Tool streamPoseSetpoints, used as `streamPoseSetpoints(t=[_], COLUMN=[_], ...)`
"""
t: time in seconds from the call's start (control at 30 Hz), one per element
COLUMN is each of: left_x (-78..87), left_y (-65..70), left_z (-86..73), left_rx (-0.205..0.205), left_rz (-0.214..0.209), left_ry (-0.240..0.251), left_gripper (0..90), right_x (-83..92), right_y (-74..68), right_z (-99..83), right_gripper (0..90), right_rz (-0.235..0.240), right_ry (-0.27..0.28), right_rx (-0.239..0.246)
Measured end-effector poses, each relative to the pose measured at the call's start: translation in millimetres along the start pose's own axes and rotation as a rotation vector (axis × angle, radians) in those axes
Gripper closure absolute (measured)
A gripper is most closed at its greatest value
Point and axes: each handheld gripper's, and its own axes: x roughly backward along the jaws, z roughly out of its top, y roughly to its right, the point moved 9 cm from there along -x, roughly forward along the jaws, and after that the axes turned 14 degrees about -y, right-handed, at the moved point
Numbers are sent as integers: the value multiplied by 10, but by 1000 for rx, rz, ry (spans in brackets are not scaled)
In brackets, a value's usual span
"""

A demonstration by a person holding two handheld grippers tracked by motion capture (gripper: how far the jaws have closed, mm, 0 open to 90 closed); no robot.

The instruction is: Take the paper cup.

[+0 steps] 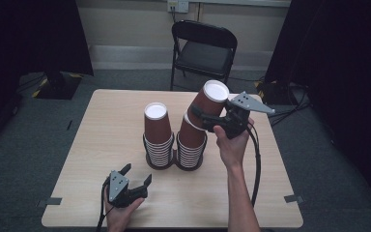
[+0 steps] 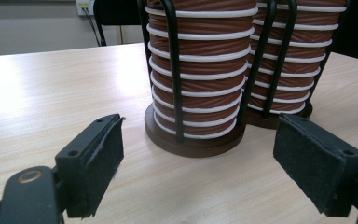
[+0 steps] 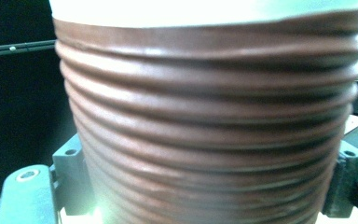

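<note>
At the near left of the table [image 1: 87, 145], the left gripper [image 1: 136, 175] is held low in a hand, its jaws spread wide with nothing between them; they are pointed toward the base of the left stack of cups [image 1: 158, 145], which is seen close ahead in the left gripper view. Farther and to the right, the right gripper [image 1: 200, 117] is clamped on a tilted brown ribbed cup [image 1: 208, 102], its jaws standing fairly wide against the cup's sides. The cup is lifted partly out of the right stack [image 1: 191, 145], leaning rightward. A folding chair [image 1: 204, 48] is seen beyond the table.
</note>
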Motion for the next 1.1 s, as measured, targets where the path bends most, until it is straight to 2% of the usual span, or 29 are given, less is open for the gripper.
streamPoseSetpoints(t=[0.27, 0.37, 0.47, 0.53, 0.7, 0.77, 0.83, 0.9, 0.97, 1.1], left_x=[9, 3, -3, -9, -5, -19, -36, -28, -12, -15], left_y=[-20, -20, -7, -14, -20, -17, -24, -18, -20, -19], left_z=[2, -2, -2, -3, 0, -6, -9, -8, -4, -4], left_rx=[22, 22, 12, 10, 21, 23, 22, 17, 23, 26], left_rz=[-11, -13, -15, 1, -3, -16, -6, -6, -5, -15], left_ry=[9, -1, -5, -11, -4, -20, -36, -29, -13, -16], left_gripper=[177, 176, 221, 219, 225, 249, 242, 278, 276, 265], right_x=[198, 278, 332, 377, 482, 514, 540, 569, 588, 623], right_y=[58, 89, 119, 140, 135, 154, 186, 208, 208, 187], right_z=[-13, -23, -38, -59, -183, -248, -315, -413, -471, -554], right_gripper=[146, 146, 146, 146, 146, 146, 146, 146, 146, 146], right_rz=[-16, -29, -39, -43, -64, -68, -72, -74, -77, -84], right_ry=[7, 7, 4, 5, 11, 3, 0, -3, -7, -16], right_rx=[-5, -6, -13, -22, -42, -60, -76, -93, -98, -111])
